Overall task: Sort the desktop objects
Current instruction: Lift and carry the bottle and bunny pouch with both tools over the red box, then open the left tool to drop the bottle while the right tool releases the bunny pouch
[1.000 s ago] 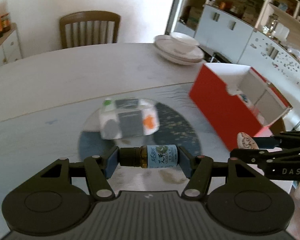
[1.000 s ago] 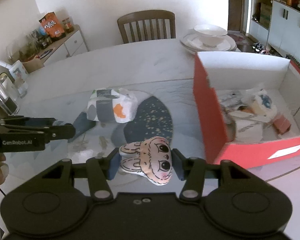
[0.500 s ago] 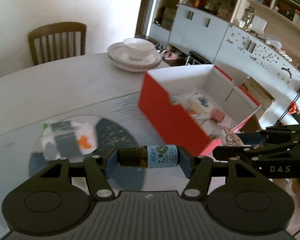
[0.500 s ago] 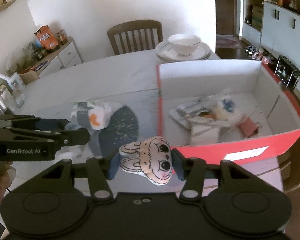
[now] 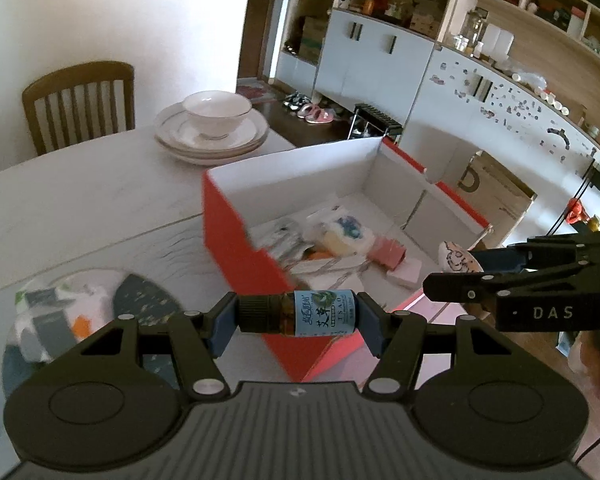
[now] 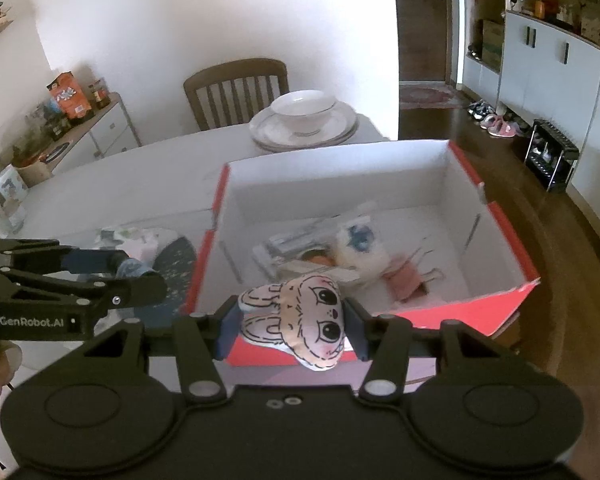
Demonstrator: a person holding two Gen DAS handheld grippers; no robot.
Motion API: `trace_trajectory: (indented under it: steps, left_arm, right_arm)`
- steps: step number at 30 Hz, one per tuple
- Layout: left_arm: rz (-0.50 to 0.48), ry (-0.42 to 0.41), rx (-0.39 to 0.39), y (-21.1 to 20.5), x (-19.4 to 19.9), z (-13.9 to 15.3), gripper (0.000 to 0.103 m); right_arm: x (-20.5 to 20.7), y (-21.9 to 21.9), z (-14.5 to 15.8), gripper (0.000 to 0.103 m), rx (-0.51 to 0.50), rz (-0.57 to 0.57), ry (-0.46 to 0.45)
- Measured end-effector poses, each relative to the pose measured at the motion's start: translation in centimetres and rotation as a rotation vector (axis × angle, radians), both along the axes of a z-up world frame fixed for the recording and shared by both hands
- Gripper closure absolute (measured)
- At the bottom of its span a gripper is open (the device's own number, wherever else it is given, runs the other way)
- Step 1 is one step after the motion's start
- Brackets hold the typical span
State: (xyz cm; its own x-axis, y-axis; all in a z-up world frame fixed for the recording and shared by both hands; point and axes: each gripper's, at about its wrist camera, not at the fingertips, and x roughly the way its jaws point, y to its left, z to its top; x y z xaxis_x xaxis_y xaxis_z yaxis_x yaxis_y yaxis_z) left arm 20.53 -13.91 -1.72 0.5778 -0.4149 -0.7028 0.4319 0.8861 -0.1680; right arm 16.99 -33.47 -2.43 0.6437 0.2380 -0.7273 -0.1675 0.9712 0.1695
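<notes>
Because both are bound for the red box [image 6: 500, 300], a small brown bottle [image 5: 296, 313] with a blue label lies sideways, clamped end to end by the left gripper [image 5: 296, 320] near the box's left corner, while the right gripper [image 6: 290, 326] pinches a pink bunny-face plush [image 6: 300, 320] above its near wall, other items already inside

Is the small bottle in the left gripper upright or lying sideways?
Sideways: the small bottle lies level between the left gripper's pads, cap left.
</notes>
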Motion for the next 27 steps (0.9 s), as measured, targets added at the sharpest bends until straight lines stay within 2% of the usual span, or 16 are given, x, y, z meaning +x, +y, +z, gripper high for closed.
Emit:
trace_trajectory:
  steps: [9, 20, 24, 27]
  left_arm:
    - [-0.032, -0.028, 0.011, -4.8, 2.1, 0.7, 0.041]
    - [-0.026, -0.038, 0.085, -8.7, 6.8, 0.1, 0.041]
    - [-0.038, -0.057, 0.121, -9.9, 8.6, 0.0, 0.041]
    - [-0.047, -0.043, 0.172, -10.6, 10.0, -1.1, 0.041]
  right_arm:
    - [1.9, -3.6, 0.0, 0.050, -0.049, 0.012, -0.019]
    - [5.1, -5.7, -0.9, 0.050, -0.092, 0.051, -0.027]
    - [6.3, -5.6, -1.6, 0.050, -0.113, 0.078, -0.018]
    - [7.0, -5.5, -2.6, 0.050, -0.125, 0.101, -0.011]
